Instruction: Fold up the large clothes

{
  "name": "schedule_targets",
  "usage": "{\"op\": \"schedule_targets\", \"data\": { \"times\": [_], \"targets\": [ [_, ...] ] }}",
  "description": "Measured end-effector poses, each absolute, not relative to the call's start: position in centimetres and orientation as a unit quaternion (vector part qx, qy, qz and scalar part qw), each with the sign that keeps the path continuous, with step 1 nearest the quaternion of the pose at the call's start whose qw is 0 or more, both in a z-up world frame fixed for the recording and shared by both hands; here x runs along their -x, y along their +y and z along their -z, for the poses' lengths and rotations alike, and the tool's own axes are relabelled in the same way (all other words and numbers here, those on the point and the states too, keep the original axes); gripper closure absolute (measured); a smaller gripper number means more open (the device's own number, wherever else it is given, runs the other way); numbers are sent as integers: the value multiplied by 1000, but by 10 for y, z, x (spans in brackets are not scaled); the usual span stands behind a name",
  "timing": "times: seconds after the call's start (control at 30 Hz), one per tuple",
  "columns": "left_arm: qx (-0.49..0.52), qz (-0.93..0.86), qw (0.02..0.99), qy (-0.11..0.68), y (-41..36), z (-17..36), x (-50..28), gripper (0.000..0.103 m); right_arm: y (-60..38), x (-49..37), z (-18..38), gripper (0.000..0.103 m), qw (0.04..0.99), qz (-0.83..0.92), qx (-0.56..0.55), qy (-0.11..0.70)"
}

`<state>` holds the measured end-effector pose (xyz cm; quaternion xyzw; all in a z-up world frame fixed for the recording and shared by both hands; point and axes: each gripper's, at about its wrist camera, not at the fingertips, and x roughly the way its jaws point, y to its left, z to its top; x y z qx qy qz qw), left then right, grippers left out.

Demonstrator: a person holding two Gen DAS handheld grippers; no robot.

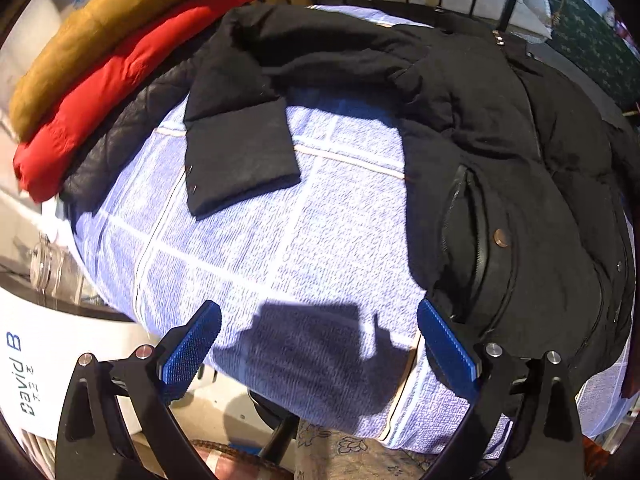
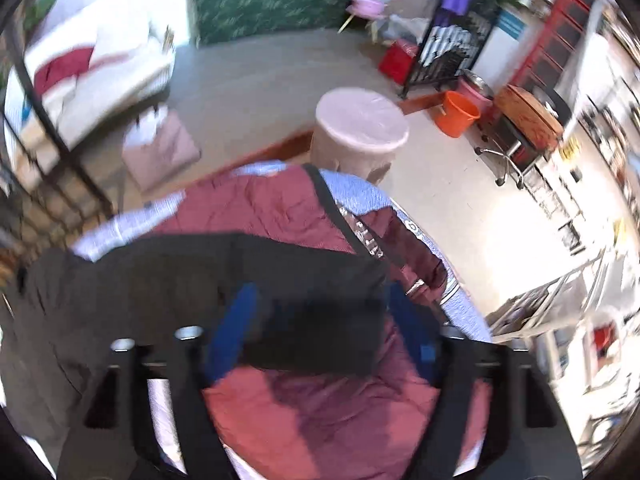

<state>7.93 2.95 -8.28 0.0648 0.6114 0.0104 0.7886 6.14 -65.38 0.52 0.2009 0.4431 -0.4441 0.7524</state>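
Your left gripper point(image 1: 318, 356) has its fingers spread wide with nothing between them, hovering over bare blue checked bedspread point(image 1: 248, 256) near the bed's front edge. The black jacket point(image 1: 500, 168) lies spread just right of it, the right pad close to or touching the hem by the zip pocket; I can't tell which. One sleeve point(image 1: 240, 160) lies flat across the bedspread, cuff toward you. Folded ochre point(image 1: 100, 36), red point(image 1: 120, 92) and quilted dark point(image 1: 132, 136) pieces are stacked at far left.

The right view is blurred. Your right gripper point(image 2: 332, 340) looks spread wide, with a black sleeve end point(image 2: 312, 320) lying between the pads over a maroon quilted garment point(image 2: 320, 412). The pads don't seem to press it, so treat it as released, not held.

The step looks like sleeve folding, early in the task. Bring the left gripper to the flat cuff, pinch both layers near the edge, then lift low and lay it across the body. Keep the right off the fabric so nothing drags. Watch the maroon piece underneath; don't snag it.
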Motion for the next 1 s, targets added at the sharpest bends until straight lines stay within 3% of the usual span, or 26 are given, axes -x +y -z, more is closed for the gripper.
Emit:
{"op": "schedule_targets", "data": {
  "times": [0.17, 0.37, 0.5, 0.73, 0.83, 0.93, 1.0],
  "targets": [
    [-45, 1, 781, 623, 41, 97, -77, 6, -540, -78, 13, 22, 831, 239, -128, 485],
    [-111, 77, 778, 613, 16, 106, -75, 6, -419, -66, 100, 22, 813, 16, -32, 581],
    [-153, 153, 778, 589, -4, 112, -67, 6, -401, -49, 143, 22, 784, -21, -59, 617],
    [-211, 264, 752, 566, -47, 137, -67, 6, -411, -46, 170, 22, 759, -7, -92, 645],
    [-201, 272, 742, 579, -61, 152, -79, 5, -407, -54, 182, 32, 738, -15, -109, 665],
    [-189, 274, 732, 594, -72, 161, -88, 6, -404, -59, 188, 48, 730, -4, -111, 675],
    [-189, 286, 732, 588, -82, 158, -89, 13, -403, -60, 184, 63, 729, -1, -121, 674]
  ]
}}
